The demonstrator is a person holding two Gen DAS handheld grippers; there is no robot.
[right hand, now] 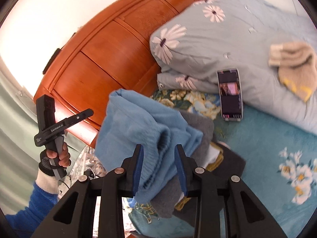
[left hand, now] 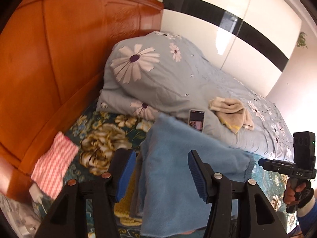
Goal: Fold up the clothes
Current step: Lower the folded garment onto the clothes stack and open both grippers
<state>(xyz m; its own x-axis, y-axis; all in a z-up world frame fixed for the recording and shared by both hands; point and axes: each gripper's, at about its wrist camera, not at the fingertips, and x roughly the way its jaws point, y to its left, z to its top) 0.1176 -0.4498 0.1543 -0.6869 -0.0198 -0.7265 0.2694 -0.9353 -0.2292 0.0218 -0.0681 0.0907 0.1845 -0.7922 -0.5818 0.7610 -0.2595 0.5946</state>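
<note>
**Blue garment on the pile, both claws spread around it**

Left wrist view: the left gripper [left hand: 162,175] stands spread wide, its blue pads well apart. The folded blue garment [left hand: 178,158] lies between and beyond them, on top of a stack of clothes [left hand: 128,204] on the floral bedspread [left hand: 103,138]; neither pad presses the cloth. The risk from here, as I judge it: the garment overhangs the stack on the right, so a pad catching a loose edge while pulling away could drag the fold open or tip it off. A pink-striped cloth [left hand: 53,168] lies at the near left by the wooden headboard [left hand: 59,59]; a phone [left hand: 196,121] and a beige garment [left hand: 231,113] rest further off on the daisy-print quilt [left hand: 158,75].

Right wrist view: the right gripper [right hand: 158,170] is parted more narrowly, the garment's ribbed hem [right hand: 156,168] lying between its pads. Whether the left pad touches the hem I cannot tell; no pinch shows. A snagged hem is the likelier trouble here.
</note>
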